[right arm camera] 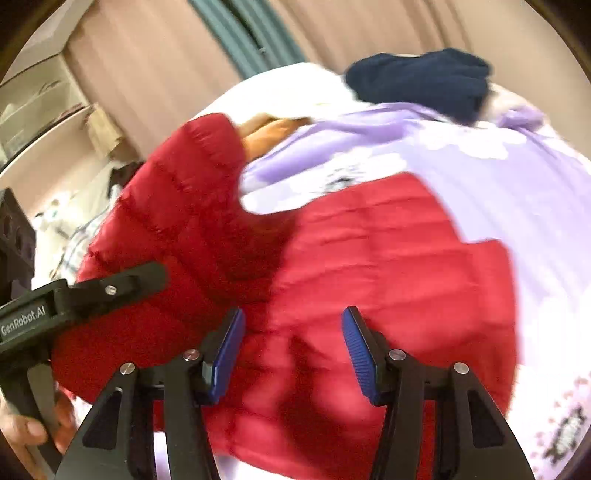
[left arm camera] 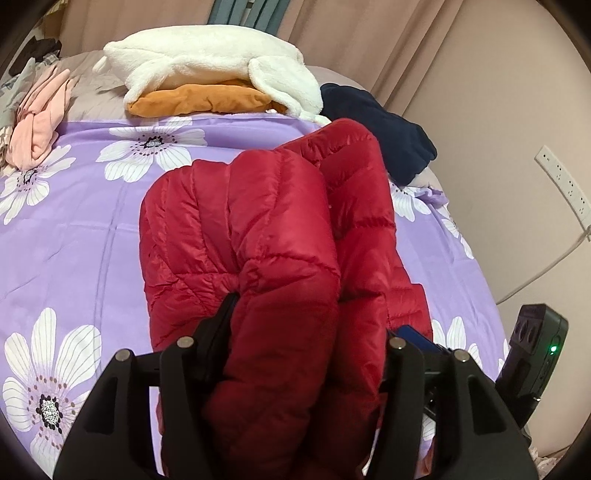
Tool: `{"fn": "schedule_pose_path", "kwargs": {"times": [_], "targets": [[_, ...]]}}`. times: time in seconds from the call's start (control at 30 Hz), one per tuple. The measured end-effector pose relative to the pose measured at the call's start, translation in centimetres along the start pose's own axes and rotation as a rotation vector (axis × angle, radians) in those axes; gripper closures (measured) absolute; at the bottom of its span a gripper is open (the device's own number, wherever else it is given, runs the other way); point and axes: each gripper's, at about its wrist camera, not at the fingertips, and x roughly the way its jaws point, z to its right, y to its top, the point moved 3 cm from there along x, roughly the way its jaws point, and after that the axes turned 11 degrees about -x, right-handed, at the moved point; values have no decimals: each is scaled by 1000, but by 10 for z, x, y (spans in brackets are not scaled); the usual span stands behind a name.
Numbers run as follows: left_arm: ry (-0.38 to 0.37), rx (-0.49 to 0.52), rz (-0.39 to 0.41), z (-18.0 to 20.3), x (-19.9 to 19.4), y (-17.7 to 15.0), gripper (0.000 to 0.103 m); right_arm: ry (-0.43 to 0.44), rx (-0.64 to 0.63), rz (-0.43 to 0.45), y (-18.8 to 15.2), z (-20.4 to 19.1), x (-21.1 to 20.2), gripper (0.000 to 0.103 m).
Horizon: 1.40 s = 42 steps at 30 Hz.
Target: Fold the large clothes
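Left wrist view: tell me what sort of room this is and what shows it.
Most likely a bedroom. A purple flowered bedsheet covers a bed, curtains hang behind it, and loose clothes lie around: a red puffer jacket, a white fleece and a navy garment.

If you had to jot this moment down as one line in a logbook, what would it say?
left gripper: shut on red puffer jacket, fold lifted | right gripper: open above jacket, holding nothing | surface: purple floral bedsheet
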Motion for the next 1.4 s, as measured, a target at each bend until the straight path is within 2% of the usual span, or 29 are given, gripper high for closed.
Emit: {"fn": "schedule_pose_path", "kwargs": {"times": [0.1,0.27,0.53,0.67,0.83,0.9,1.03,1.13,1.27,1.3,1.4], "targets": [[10,21,1,8,5,-5,47,-6,29,-35,-14,6,6,47],[20,56,-2,22,12,-10,47,32,83,-64,-27,19,28,47],[8,92,-27,50,28,-18,41,57,87,-57,-34,27,39,47],[-31,110,-60,67,45,-27,41,84,107,-49,-37,32,42,47],[-32,99,-82,65,62,-29,41,108,116,-35,-38,38,41,47],[-78,64,-99,60,63,-27,37,130,122,-26,-40,40,34,47],[-249,-39,-151,45,61,-21,33,174,175,-3,-41,50,14,47],[-341,-97,-178,37,60,-19,33,243,284,50,-42,67,-2,44],[-381,-121,-189,35,58,-20,33,433,479,117,-43,84,-5,30],[-378,-110,-188,38,56,-21,34,464,512,126,-40,85,-4,30],[-384,-102,-177,38,52,-22,35,517,495,142,-24,73,0,30]]}}
